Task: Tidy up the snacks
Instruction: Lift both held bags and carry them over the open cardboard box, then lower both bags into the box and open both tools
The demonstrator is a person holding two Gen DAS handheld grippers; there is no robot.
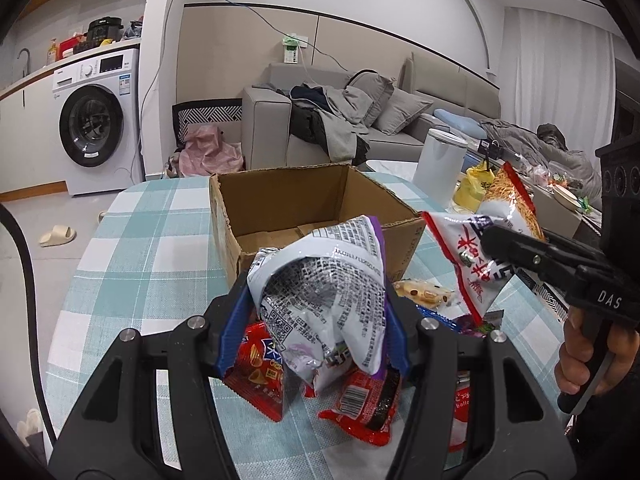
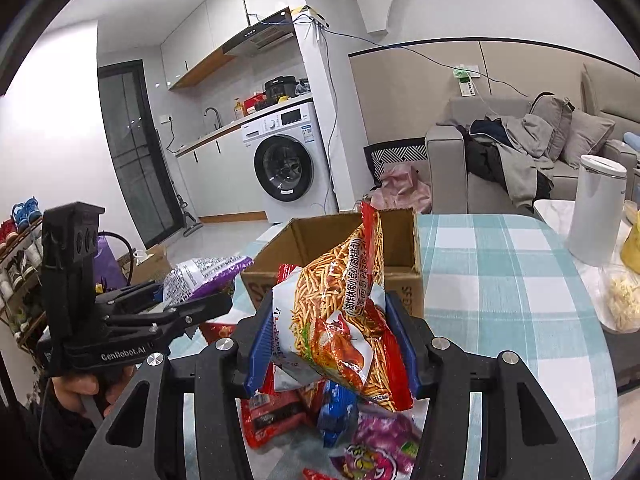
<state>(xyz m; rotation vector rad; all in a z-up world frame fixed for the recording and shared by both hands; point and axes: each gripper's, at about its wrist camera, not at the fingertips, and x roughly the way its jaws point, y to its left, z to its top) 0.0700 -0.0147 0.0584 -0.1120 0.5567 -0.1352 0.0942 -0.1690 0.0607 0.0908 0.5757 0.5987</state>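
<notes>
The left gripper (image 1: 316, 320) has its blue fingers (image 1: 234, 328) pinching a silver and purple snack bag (image 1: 324, 296). The bag is up in the air, just in front of the brown cardboard box (image 1: 280, 204). The right gripper (image 2: 332, 344) has its blue fingers (image 2: 262, 344) pinching an orange and red noodle snack bag (image 2: 340, 308). That bag is also lifted, in front of the box and a bit to its right side. The box sits open on the table (image 1: 132, 248), which has a blue and white checked cloth. Only its bare bottom flaps show inside. In front of the box, more snacks lie on the table under the held bags: red packets (image 1: 260, 376), a blue packet (image 2: 334, 412) and a pink and purple packet (image 2: 380, 440). A hand (image 1: 580, 360) holds the right gripper's handle.
</notes>
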